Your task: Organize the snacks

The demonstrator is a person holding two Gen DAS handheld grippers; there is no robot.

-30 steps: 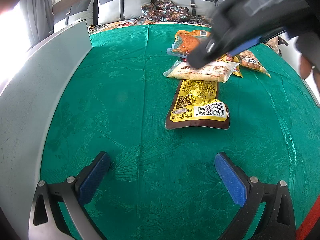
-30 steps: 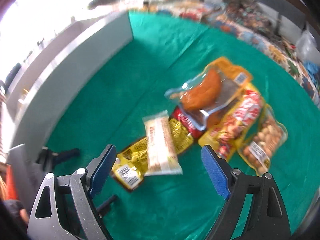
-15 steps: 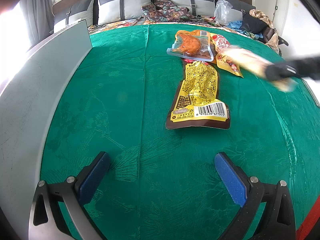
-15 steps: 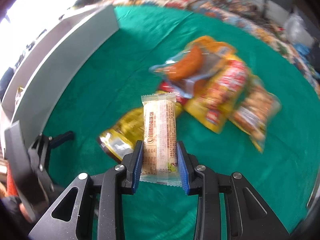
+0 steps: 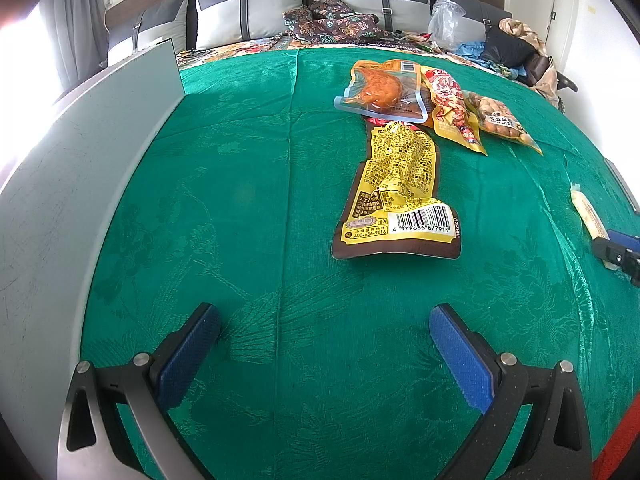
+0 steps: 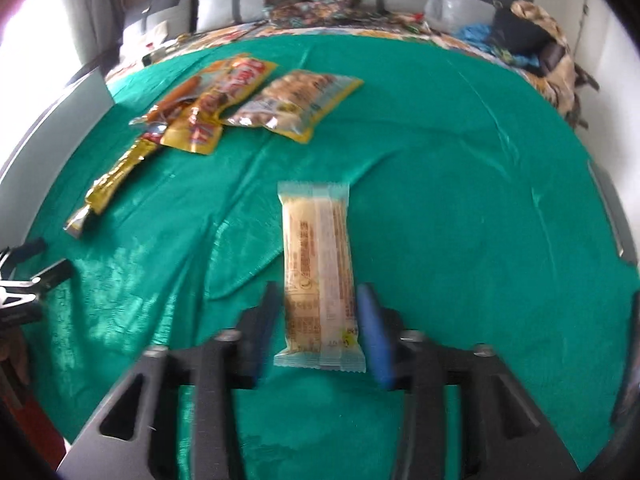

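Green patterned cloth (image 5: 224,184) covers the table, with a pale grey upright board (image 5: 80,168) along its left edge. Toward the far edge lies a cluster of snack packets: a clear pouch with an orange-brown piece (image 5: 380,90), a red-and-yellow packet (image 5: 452,108), a packet of nuts (image 5: 500,120) and a long yellow barcode packet (image 5: 396,196). Near the right edge, the cream wafer bar in a clear wrapper (image 6: 318,276) lies between the right gripper (image 6: 318,336), whose jaws are opening around it, pads apart from the wrapper. The left gripper (image 5: 324,356) hovers wide apart over bare cloth.
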